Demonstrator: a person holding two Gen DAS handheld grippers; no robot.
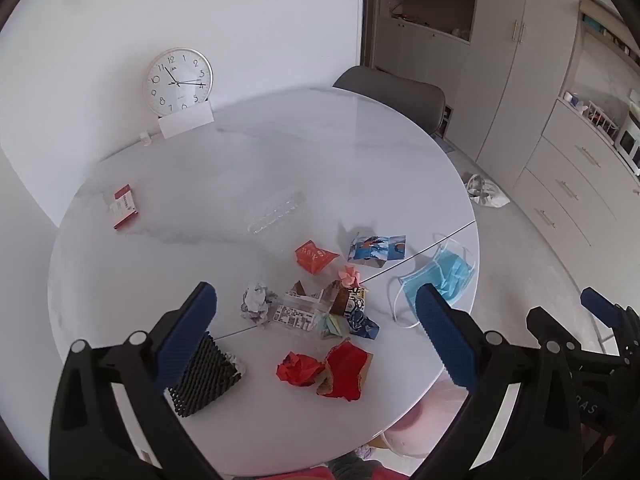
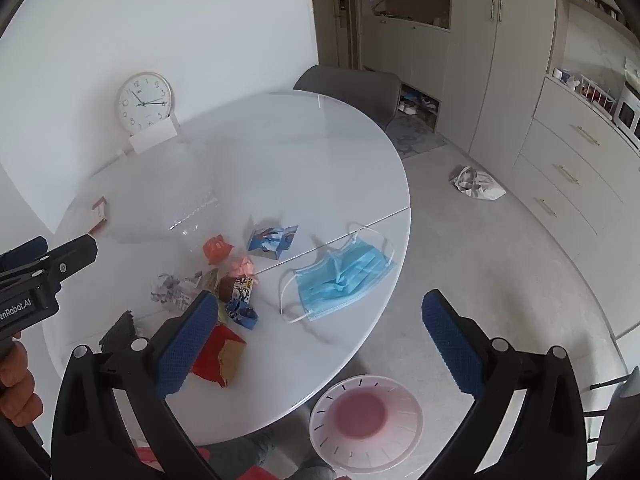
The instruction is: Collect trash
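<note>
While both grippers hover over the table (image 1: 280, 152):
left gripper (image 1: 316, 320): jaws spread, empty
right gripper (image 2: 316, 332): jaws spread, empty
trash: crumpled red paper (image 1: 298, 368), blue mask (image 2: 340, 276) near table edge
bin (image 2: 366, 424): floor, beside table

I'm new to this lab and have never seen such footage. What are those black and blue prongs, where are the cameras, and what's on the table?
A person holds two hand-held grippers; each carries a wide-angle camera looking along its fingers. One picture is from the left gripper, the other from the right gripper. Both stand open and hold nothing. On the round white table lie scraps: a blue face mask, crumpled red paper, a crumpled paper ball, wrappers. A clock leans at the wall. The pink bin stands on the floor.
</note>
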